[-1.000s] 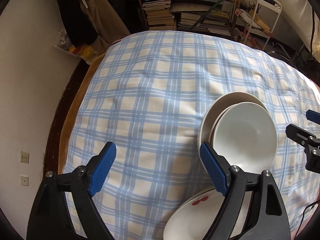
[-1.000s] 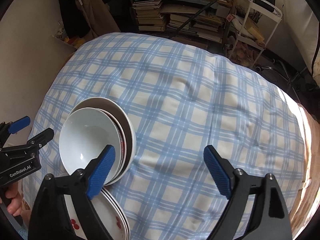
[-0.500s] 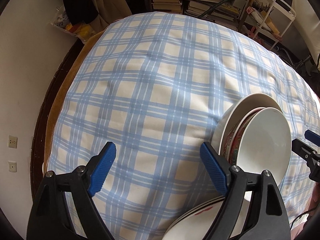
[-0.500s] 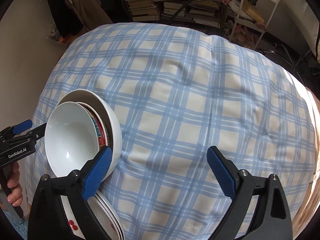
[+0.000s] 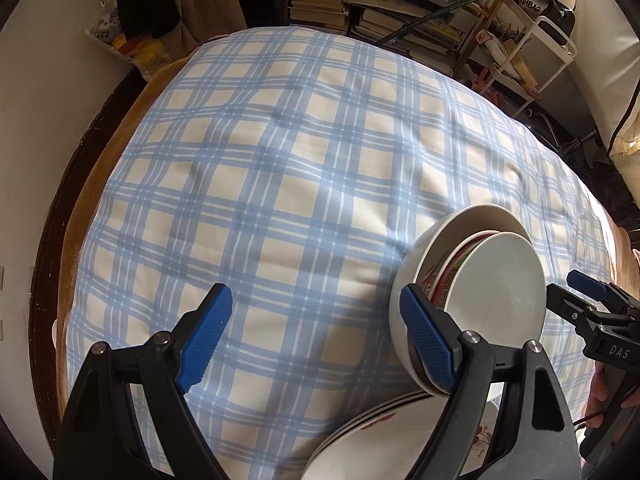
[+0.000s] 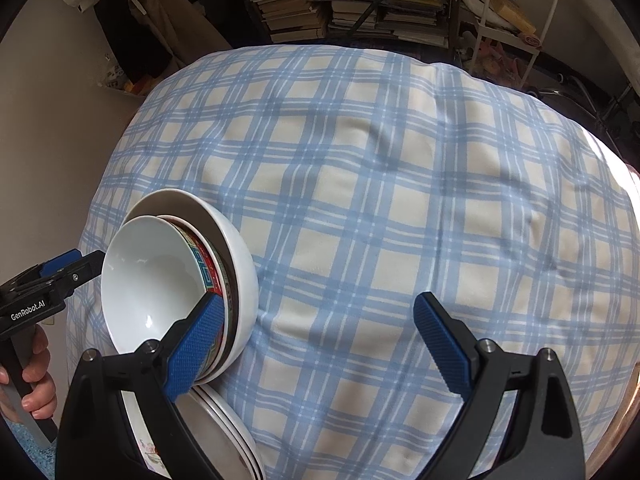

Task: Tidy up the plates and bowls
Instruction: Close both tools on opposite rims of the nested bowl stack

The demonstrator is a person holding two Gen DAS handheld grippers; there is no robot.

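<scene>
Left wrist view shows the checked cloth (image 5: 280, 184), then the stacked bowls (image 5: 500, 292) at near right, resting tilted on the plates (image 5: 380, 440). Bowls are hard, smooth and breakable; grab the rim. Left gripper (image 5: 316, 340) and right gripper (image 6: 320, 344) are both wide apart, holding nothing.

A nest of bowls (image 6: 176, 280) sat on the cloth-covered table (image 6: 380, 220), with a stack of plates (image 6: 224, 436) just before it, seemingly touching. The left gripper (image 5: 316, 336) lay left of the bowls, the right gripper (image 6: 320, 344) to their right. Bookshelves (image 5: 360, 4) stood behind the table.
</scene>
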